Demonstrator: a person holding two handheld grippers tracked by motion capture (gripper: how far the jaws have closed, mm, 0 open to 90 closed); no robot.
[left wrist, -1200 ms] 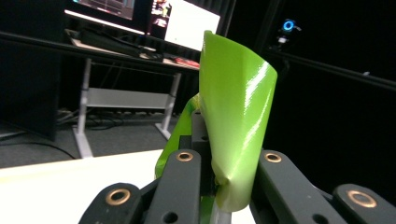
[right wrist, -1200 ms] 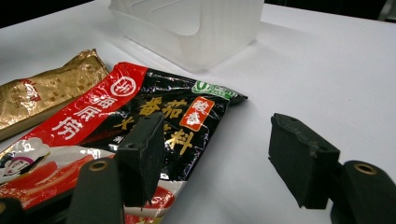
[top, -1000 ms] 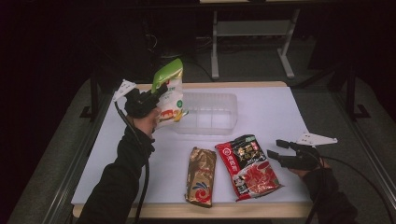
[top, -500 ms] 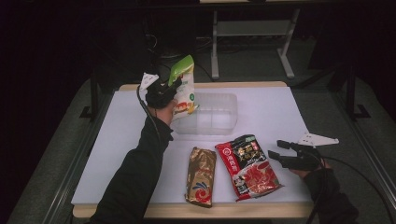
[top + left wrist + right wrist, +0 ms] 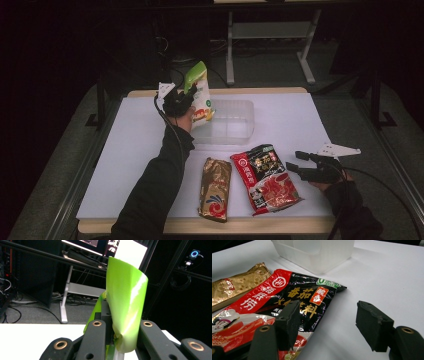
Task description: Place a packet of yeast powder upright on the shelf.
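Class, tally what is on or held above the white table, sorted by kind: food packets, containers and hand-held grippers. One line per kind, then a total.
Food packets: 3 (green-topped packet, gold packet, red and black packet)
Clear plastic containers: 1
Hand-held grippers: 2 (left gripper, right gripper)
Total: 6
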